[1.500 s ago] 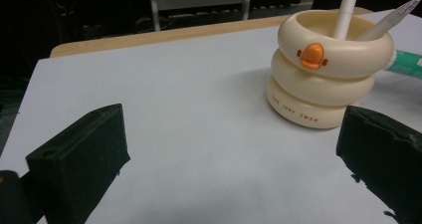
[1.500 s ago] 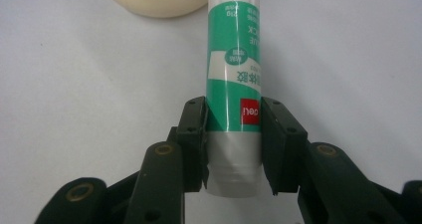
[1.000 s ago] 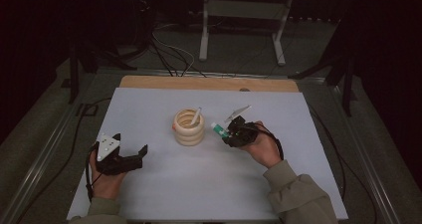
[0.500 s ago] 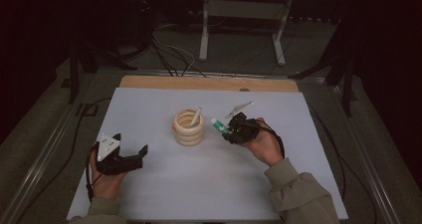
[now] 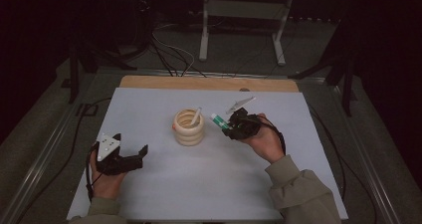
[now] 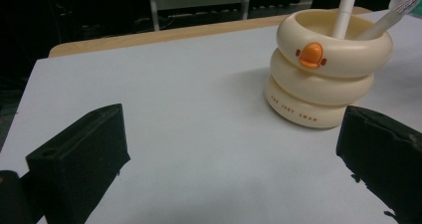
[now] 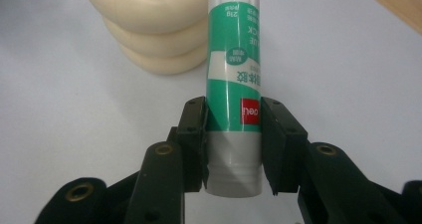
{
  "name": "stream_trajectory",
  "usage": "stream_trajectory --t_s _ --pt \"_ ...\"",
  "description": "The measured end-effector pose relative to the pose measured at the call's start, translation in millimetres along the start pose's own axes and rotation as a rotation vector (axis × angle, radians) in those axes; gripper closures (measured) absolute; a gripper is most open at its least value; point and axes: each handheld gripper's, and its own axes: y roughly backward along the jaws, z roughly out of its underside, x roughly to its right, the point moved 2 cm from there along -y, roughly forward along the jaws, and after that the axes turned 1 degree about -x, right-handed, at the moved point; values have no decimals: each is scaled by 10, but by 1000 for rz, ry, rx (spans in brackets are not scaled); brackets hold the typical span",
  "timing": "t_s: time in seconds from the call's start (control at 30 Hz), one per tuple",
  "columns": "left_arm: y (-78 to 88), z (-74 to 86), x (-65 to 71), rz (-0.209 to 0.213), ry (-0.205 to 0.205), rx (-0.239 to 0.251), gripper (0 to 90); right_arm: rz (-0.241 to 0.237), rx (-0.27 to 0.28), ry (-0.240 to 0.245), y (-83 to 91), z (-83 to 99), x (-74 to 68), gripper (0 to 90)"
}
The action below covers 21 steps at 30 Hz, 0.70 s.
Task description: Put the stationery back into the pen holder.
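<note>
The glue stick [image 7: 234,79] is a smooth round tube, green and white with a small red label and a grey end, and it is clamped crosswise between the two black pads of the right gripper [image 7: 234,129], held off the table just to the right of the holder [image 5: 189,127]. That holder is a glossy cream pot shaped like three stacked rings, with an orange duck bill on its front, and a white pen [image 6: 345,10] leans inside it. It stands near the middle of the matte pale sheet [image 5: 164,184] covering the table. The left gripper [image 5: 130,157] rests low at the near left, jaws spread wide with nothing between them. Compared with a second ago, both hands sit in practically the same places.
</note>
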Motion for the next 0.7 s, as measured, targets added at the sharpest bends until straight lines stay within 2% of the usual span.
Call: stream_trajectory --t_s 0.7 --pt "6 -3 -3 -1 0 1 4 1 35 24 143 -200 -39 658"
